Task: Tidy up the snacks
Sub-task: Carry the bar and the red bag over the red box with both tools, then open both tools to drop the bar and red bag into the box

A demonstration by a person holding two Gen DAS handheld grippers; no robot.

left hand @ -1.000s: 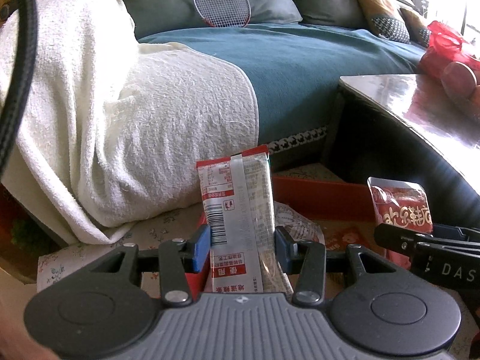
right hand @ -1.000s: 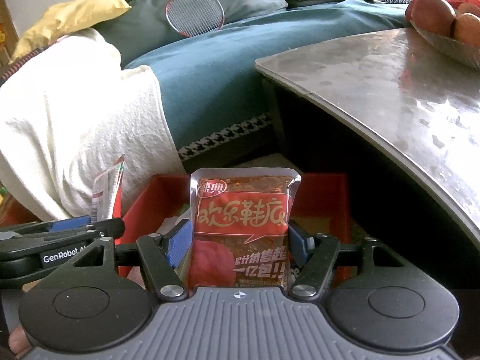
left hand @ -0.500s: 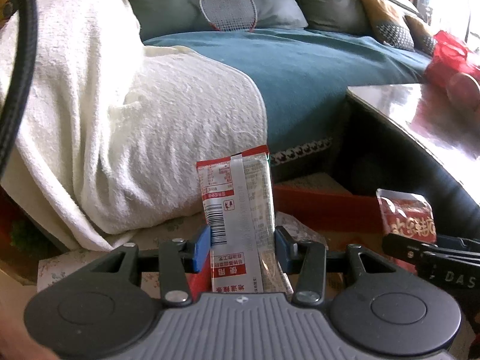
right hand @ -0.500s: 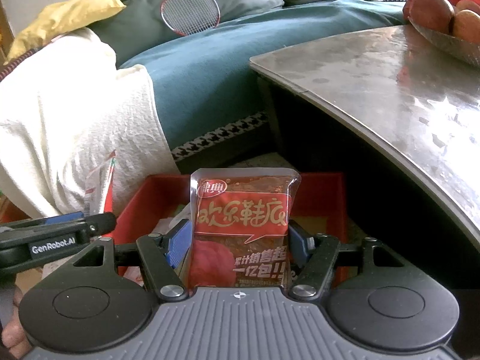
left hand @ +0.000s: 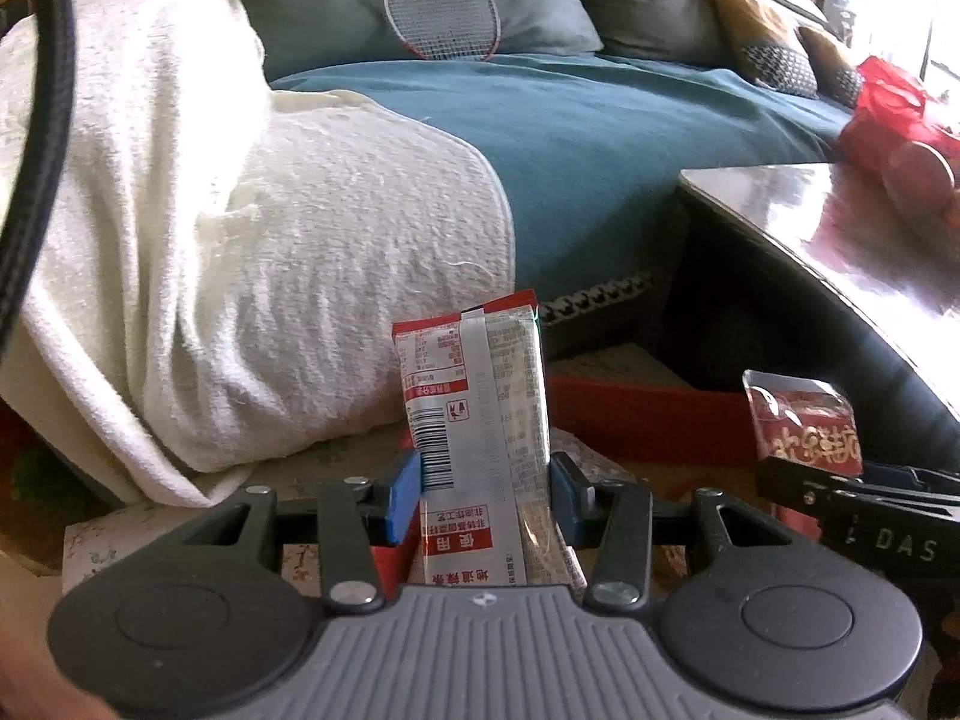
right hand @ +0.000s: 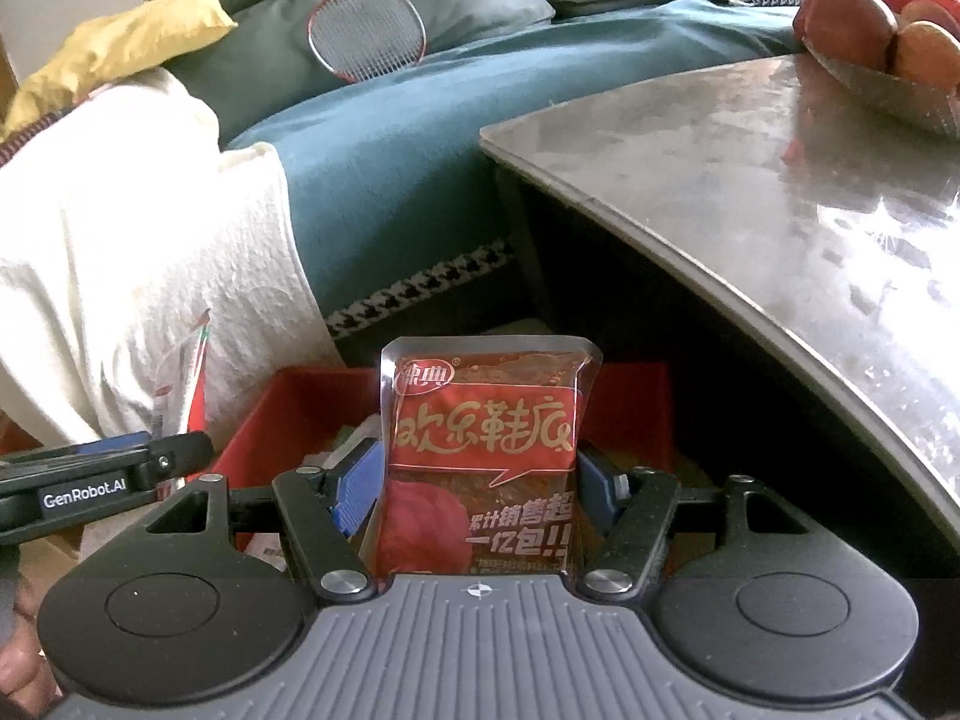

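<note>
My left gripper (left hand: 485, 495) is shut on a narrow silver and red snack packet (left hand: 474, 414), which stands upright with its barcode side facing the camera. My right gripper (right hand: 477, 492) is shut on a wider red snack pouch (right hand: 483, 456) with gold lettering. Both are held over a red open box (right hand: 288, 414) on the floor with several wrappers inside. In the left wrist view the red pouch (left hand: 804, 426) and the right gripper show at the right edge. In the right wrist view the left gripper's finger (right hand: 102, 477) and its packet (right hand: 183, 372) show at the left.
A sofa with a teal cover (left hand: 600, 144) and a white towel (left hand: 240, 240) rises behind the box. A glossy dark table (right hand: 780, 180) with a fruit bowl (right hand: 882, 84) overhangs on the right. A badminton racket (right hand: 366, 30) leans on the cushions.
The view of the left wrist has shifted a little, so the sofa and table sit further right. Both grips are unchanged.
</note>
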